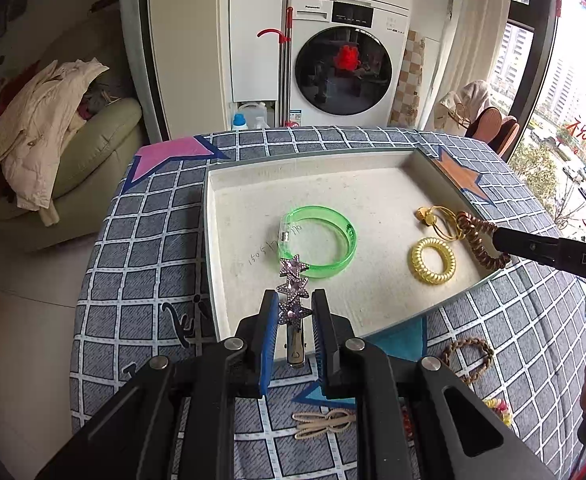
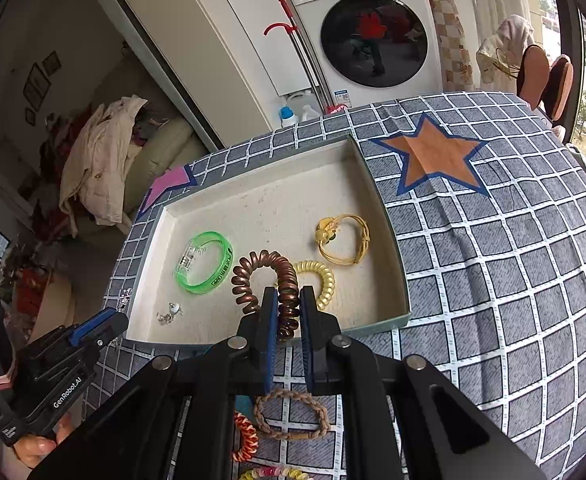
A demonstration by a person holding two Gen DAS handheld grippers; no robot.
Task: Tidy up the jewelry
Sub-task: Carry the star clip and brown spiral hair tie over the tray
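Over the near edge of the tray (image 1: 213, 240), the left gripper (image 1: 291, 312) pinches a purple star hair clip (image 1: 293, 292). The right gripper (image 2: 285, 312) squeezes a brown coil hair tie (image 2: 269, 280) above the tray (beside a yellow one (image 2: 321, 280)). The washing machine (image 1: 345, 60) says "Panasonic"; the left gripper's handle says "GenRobot.AI".
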